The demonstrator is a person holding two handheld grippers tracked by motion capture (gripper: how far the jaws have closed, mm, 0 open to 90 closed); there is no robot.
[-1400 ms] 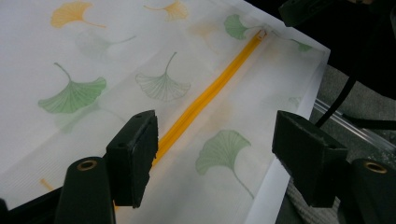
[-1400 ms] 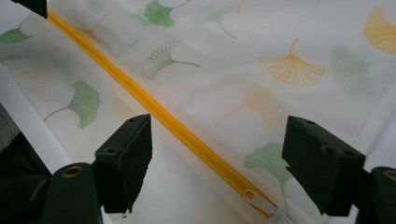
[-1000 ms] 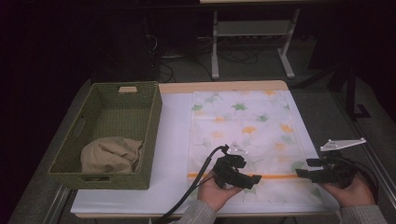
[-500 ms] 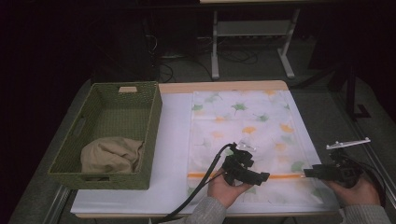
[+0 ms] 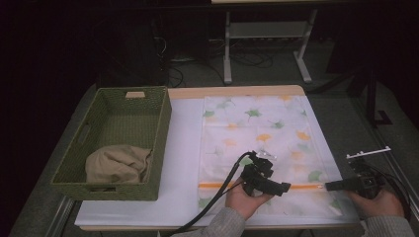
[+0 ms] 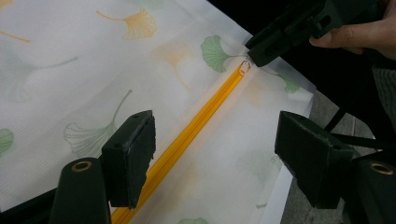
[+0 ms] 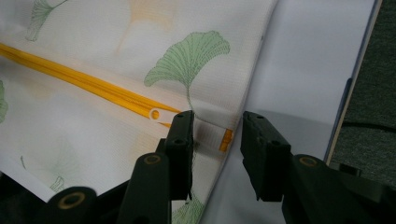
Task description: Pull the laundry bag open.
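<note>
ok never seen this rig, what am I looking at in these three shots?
No robot arm here: a person holds a two-jaw gripper in each hand. The high view looks down on the table from above; the other two come from cameras riding on each gripper, looking along its black jaws.

On the table lies a white mesh bag with a leaf print and an orange zipper, beside a green woven basket holding a beige cloth.

The left gripper stands open astride the zipper, touching nothing. The right gripper is at the zipper's end by the bag's edge; its jaws have just been closing around the white tab there, but a gap remains, so nothing is held.
</note>
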